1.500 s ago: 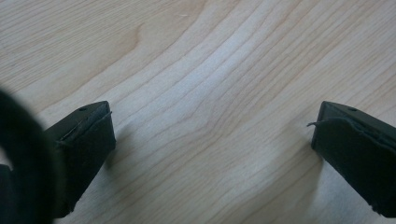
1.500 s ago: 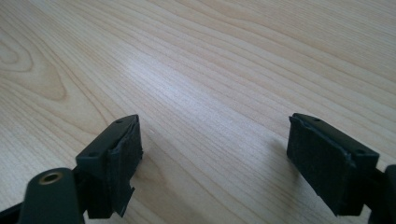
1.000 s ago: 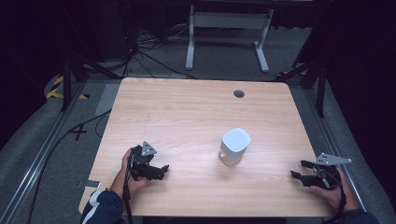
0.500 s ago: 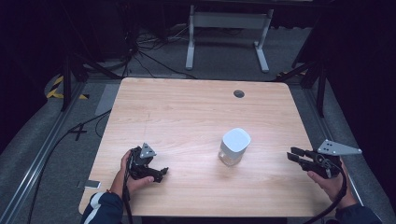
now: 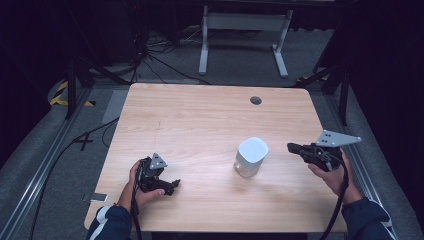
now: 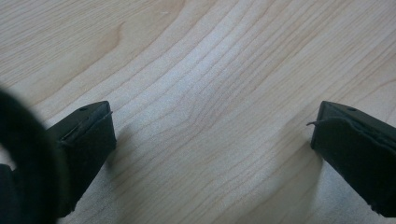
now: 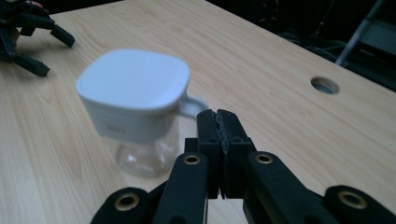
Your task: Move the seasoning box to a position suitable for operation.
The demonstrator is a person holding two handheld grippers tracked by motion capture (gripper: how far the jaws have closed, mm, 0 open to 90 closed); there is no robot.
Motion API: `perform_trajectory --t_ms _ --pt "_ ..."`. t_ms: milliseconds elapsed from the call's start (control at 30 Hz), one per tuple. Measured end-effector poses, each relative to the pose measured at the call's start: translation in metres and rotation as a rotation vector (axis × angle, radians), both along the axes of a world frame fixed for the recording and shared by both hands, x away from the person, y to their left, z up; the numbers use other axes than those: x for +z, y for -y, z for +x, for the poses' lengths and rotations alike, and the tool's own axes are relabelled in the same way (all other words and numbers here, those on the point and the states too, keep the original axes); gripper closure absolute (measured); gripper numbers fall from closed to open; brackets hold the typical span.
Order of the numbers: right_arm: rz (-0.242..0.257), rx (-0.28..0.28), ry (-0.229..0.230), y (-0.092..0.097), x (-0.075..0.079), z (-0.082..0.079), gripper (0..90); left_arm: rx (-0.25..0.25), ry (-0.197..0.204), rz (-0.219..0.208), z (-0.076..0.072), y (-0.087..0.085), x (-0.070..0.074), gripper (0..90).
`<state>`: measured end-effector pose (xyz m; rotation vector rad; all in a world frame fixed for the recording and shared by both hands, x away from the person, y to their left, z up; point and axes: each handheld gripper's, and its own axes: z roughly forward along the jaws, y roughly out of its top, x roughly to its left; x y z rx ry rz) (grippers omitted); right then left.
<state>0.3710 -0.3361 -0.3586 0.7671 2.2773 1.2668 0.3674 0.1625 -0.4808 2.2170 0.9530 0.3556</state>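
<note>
A: High view first: the wooden table (image 5: 200, 125) carries a glass jug with a white lid (image 5: 251, 157), upright at centre right, untouched.

B: Why is the right tool (image 5: 295, 147) beside it?

A: It looks lined up level with the jug, tips aimed at the side with the small handle, near but apart. In the right gripper view its jaws are pressed flat together with nothing between them, just short of the jug (image 7: 135, 107). They have just been closing; a second ago they stood apart.

B: What else changed?

A: That hand has lifted off the table's right edge and come in toward the jug. The left tool (image 5: 172, 186) rests on the table as before, jaws spread wide over bare wood, apparently waiting its turn.
</note>
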Motion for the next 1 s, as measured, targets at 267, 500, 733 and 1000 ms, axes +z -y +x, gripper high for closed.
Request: perform_trajectory --t_ms 267,500,733,1000 --pt "-0.004 0.071 0.004 -0.041 0.007 0.020 89.7 -0.003 -0.001 -0.002 0.000 0.000 0.000 0.0" --pt "-0.052 0.092 -0.014 -0.063 0.000 0.033 89.8 -0.006 -0.001 -0.003 0.001 0.000 0.000 0.0" --pt "-0.056 0.083 -0.033 -0.063 -0.006 0.039 90.0 -0.010 -0.002 -0.003 0.001 0.000 0.000 0.0" --pt "-0.040 0.069 -0.026 -0.060 -0.008 0.039 90.0 -0.013 0.000 0.003 0.001 0.001 0.000 0.3"
